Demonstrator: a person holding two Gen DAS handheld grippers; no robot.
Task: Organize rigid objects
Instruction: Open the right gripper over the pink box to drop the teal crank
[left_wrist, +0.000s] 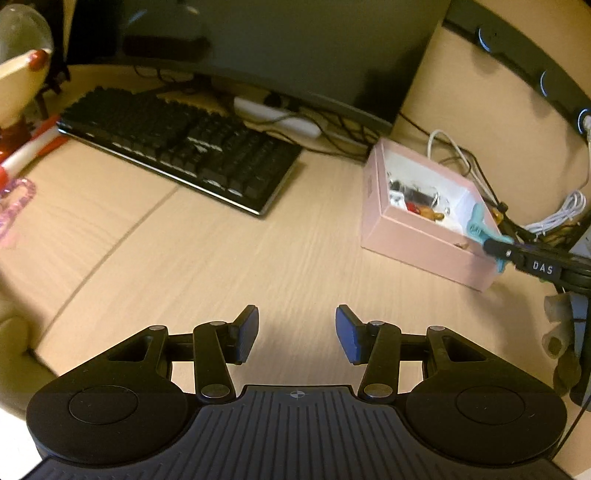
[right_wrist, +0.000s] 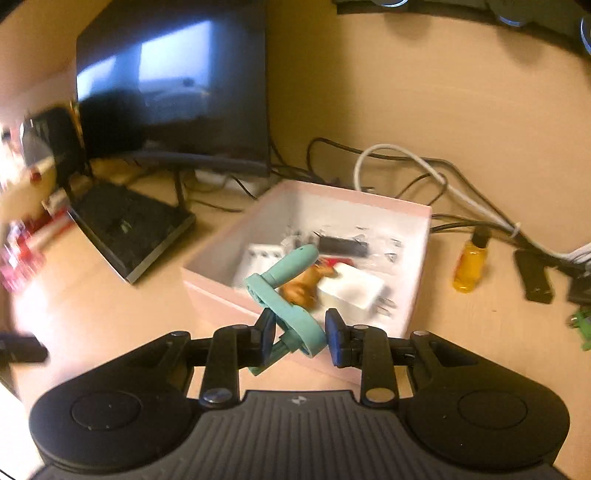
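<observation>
Teal plastic tool (right_wrist: 291, 295), looped handle, possibly blurred, clamped in right jaws; left wide.

A teal clip (right_wrist: 295, 291), a pink box (right_wrist: 221, 291) with white inside, a black keyboard (left_wrist: 177, 144), blue-padded tongs (left_wrist: 295, 332).

Teal plastic tool (right_wrist: 291, 295): jointed, with a rounded stem and ring-shaped loops, tilted, stem tip pointing up and away. It sits over the near edge of the pink box (right_wrist: 210, 291), gripped at its looped end between the right gripper (right_wrist: 300, 334) fingers.

Pink box: open, rectangular, white inside, resting flat on the desk (left_wrist: 229, 266) toward its right back part. Contents, loosely piled: white plug adapter (right_wrist: 351, 291) by the near right wall, small brown figurine (right_wrist: 303, 286) just left of it, black part (right_wrist: 343, 245) behind. Further contents too blurred to identify.
</observation>
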